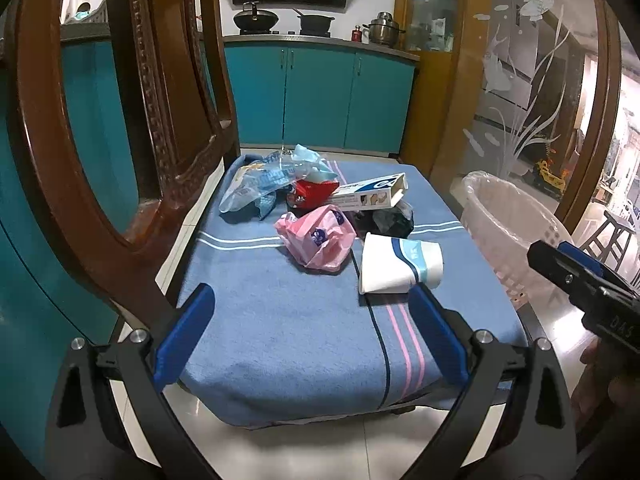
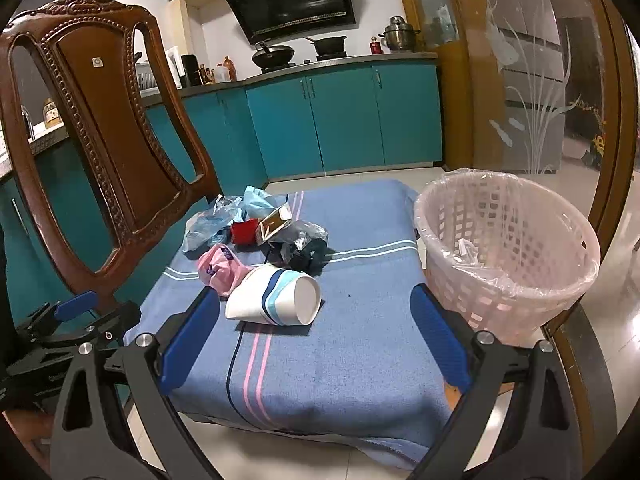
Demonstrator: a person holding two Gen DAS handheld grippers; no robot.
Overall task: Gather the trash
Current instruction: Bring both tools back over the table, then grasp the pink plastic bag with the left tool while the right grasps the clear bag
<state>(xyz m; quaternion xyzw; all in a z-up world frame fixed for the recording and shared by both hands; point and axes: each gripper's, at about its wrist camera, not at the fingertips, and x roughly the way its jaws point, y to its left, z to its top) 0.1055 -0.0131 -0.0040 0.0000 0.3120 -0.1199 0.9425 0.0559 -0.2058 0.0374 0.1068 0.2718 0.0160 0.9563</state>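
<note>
A crushed paper cup (image 2: 274,298) lies on its side on the blue blanket (image 2: 352,360), nearest of a trash pile (image 1: 316,208) not yet collected. The lined pink basket (image 2: 508,248) beside it looks nearly empty. Left gripper (image 1: 314,334) and right gripper (image 2: 316,338) hover, jaws spread wide, holding nothing.

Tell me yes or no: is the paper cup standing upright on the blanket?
No, the paper cup lies on its side on the blanket, its open mouth facing the basket.
</note>
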